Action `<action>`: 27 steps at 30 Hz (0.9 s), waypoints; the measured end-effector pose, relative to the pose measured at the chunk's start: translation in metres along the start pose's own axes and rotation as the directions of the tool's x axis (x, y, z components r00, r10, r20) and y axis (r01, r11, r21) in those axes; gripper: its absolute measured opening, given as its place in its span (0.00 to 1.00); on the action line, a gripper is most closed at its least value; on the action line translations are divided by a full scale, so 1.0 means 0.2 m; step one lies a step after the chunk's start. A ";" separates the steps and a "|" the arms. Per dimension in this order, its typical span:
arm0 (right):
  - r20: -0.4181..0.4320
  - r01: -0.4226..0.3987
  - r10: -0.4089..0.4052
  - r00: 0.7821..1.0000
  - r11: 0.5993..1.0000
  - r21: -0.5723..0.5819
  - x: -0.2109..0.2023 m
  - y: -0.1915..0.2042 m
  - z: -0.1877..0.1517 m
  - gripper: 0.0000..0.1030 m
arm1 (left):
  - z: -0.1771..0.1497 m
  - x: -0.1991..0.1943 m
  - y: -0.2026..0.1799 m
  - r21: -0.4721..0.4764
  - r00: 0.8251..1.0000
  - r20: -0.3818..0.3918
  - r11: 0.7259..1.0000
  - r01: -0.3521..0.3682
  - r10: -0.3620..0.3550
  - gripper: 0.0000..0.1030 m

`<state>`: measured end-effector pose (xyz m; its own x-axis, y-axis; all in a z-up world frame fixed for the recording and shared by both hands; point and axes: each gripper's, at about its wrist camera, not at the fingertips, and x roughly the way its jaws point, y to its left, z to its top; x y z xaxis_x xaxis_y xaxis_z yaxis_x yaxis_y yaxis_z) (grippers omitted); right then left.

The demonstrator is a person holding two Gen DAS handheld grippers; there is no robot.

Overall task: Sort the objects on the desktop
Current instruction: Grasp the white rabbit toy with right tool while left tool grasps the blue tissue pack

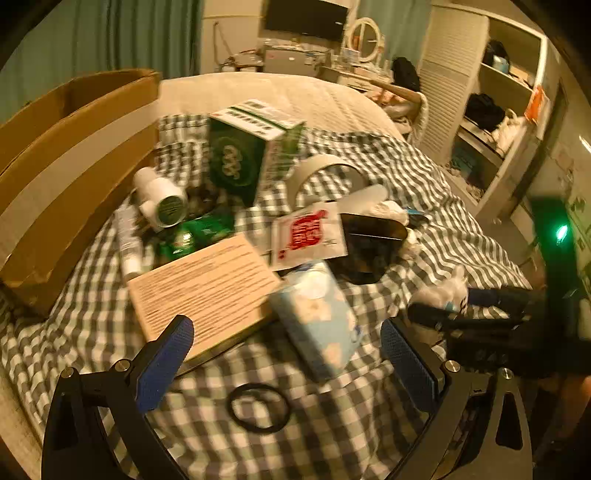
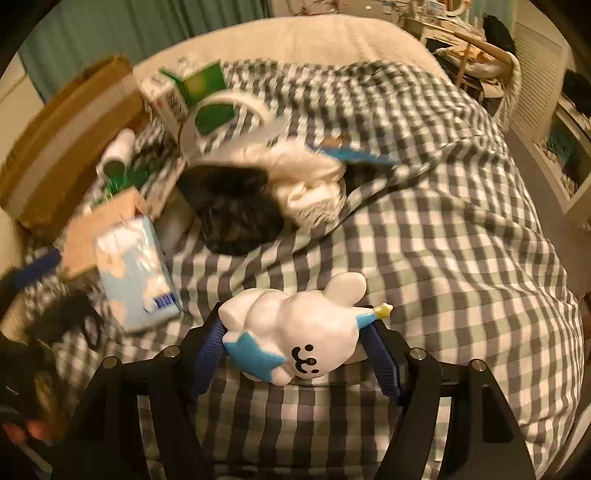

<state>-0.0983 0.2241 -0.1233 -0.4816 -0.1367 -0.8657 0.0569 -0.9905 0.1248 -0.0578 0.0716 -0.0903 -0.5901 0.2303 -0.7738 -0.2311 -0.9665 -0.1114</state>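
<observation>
My right gripper [image 2: 295, 332] is shut on a white rabbit figurine [image 2: 295, 332] with a blue star and a smiling face, held above the checked blanket [image 2: 443, 240]. My left gripper [image 1: 288, 354] is open over the blanket, with a pale blue tissue pack [image 1: 317, 314] just ahead between its fingers and a black hair tie [image 1: 258, 407] below. Ahead lie a tan printed card [image 1: 207, 288], a red-and-white sachet [image 1: 308, 232], a green box [image 1: 243, 155], a white bottle [image 1: 159, 195], a tape roll [image 1: 328, 173] and a black pouch [image 1: 369, 243]. The right gripper appears in the left wrist view at the right edge [image 1: 436, 314].
An open cardboard box [image 1: 66, 158] stands at the left of the pile. A white cloth [image 2: 306, 177] and a blue-handled item [image 2: 354, 155] lie by the black pouch [image 2: 236, 214]. Shelves [image 1: 498, 110] and a desk with a monitor [image 1: 306, 18] stand beyond the bed.
</observation>
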 end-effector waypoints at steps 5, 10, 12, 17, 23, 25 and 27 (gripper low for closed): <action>0.079 -0.001 -0.005 0.997 0.998 0.070 -0.15 -0.10 0.03 0.68 | 0.01 0.11 -0.04 -0.112 1.000 0.008 0.994 0.019 -0.018 1.00; 0.101 -0.056 0.041 0.994 0.988 0.146 -0.20 -0.17 0.03 0.68 | 0.00 0.17 -0.14 -0.123 0.996 0.079 0.992 -0.036 0.046 0.72; 0.101 -0.065 0.050 0.994 0.986 0.150 -0.20 -0.18 0.04 0.68 | 0.01 0.20 -0.20 -0.041 0.995 0.057 0.996 -0.084 0.086 0.43; 0.133 -0.141 0.122 0.984 0.980 0.140 -0.22 -0.17 0.05 0.68 | 0.01 0.19 -0.19 -0.021 0.998 0.040 0.999 -0.047 0.048 0.33; 0.181 -0.182 0.158 0.971 0.975 0.125 -0.29 -0.17 0.05 0.68 | 0.01 0.11 -0.15 -0.067 0.999 0.041 0.998 0.002 0.001 0.28; 0.194 -0.184 0.157 0.968 0.974 0.130 -0.31 -0.18 0.04 0.68 | 0.01 0.07 -0.17 -0.050 0.999 0.054 0.999 0.002 0.001 0.27; 0.204 -0.186 0.157 0.966 0.973 0.133 -0.34 -0.18 0.04 0.68 | 0.01 0.01 -0.18 -0.052 0.997 0.080 0.998 0.017 -0.013 0.26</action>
<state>-0.0739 0.2700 -0.0656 -0.6345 -0.2856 -0.7182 0.0289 -0.9373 0.3472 -0.0521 0.1078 -0.0858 -0.6470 0.2509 -0.7200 -0.2003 -0.9671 -0.1570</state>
